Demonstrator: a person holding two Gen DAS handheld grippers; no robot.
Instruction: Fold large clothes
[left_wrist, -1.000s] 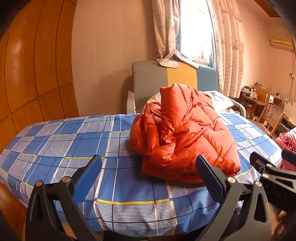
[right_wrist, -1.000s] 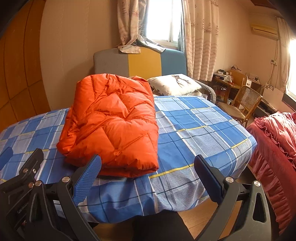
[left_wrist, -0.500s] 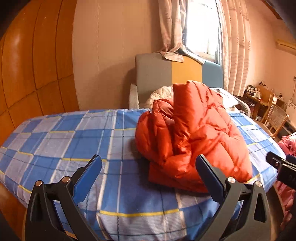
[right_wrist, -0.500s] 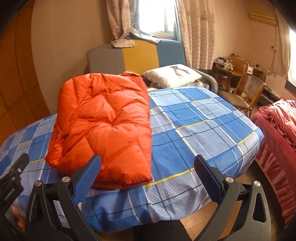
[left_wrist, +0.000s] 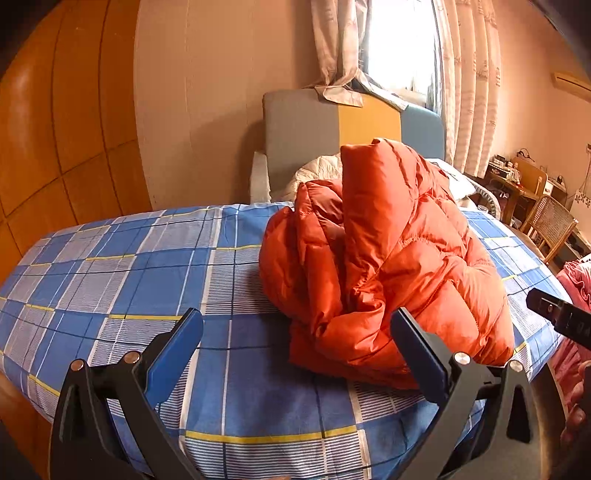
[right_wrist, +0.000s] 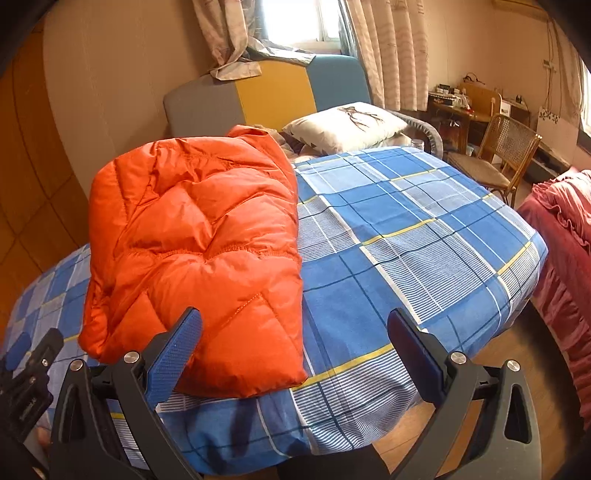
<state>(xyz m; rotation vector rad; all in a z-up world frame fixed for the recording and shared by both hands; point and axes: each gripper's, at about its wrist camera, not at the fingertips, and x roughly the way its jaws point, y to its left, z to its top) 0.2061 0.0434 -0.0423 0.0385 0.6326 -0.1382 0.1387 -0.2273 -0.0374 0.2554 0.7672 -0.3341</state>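
Note:
An orange puffer jacket (left_wrist: 384, 266) lies bundled on the blue plaid bed (left_wrist: 129, 280); in the right wrist view the jacket (right_wrist: 195, 236) looks folded into a thick rectangle on the bed's (right_wrist: 406, 229) left half. My left gripper (left_wrist: 295, 347) stands open just short of the jacket's near edge, nothing between its blue pads. My right gripper (right_wrist: 293, 345) is open too, its left finger over the jacket's near corner, apart from the fabric. The other gripper's black body (right_wrist: 26, 373) shows at the lower left, and the right one (left_wrist: 561, 321) shows at the right edge of the left wrist view.
A grey, yellow and blue headboard (right_wrist: 266, 92) stands behind the bed with a white pillow (right_wrist: 347, 122). A wicker chair (right_wrist: 498, 155) and cluttered desk (right_wrist: 465, 103) are at the right. A pink ruffled bedcover (right_wrist: 565, 251) lies right of the bed; wood floor shows below.
Both grippers have moved closer to the bed and jacket, the jacket growing larger in each view. The jaws stay wide apart throughout; the jacket has not moved.

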